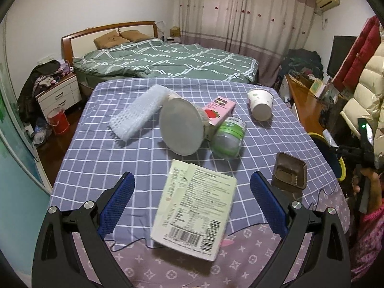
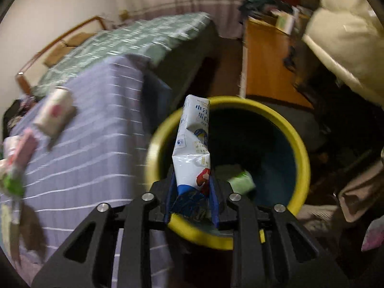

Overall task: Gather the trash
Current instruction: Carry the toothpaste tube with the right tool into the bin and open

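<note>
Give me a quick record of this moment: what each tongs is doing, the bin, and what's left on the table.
left tongs: open, over a flat carton
right tongs: milk carton between the pads, above the bin
bin: yellow rim, green item inside
table: foam net, lid, pink box, bottle, paper cup, brown tray

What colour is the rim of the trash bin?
Yellow; the trash bin shows best in the right wrist view.
</note>
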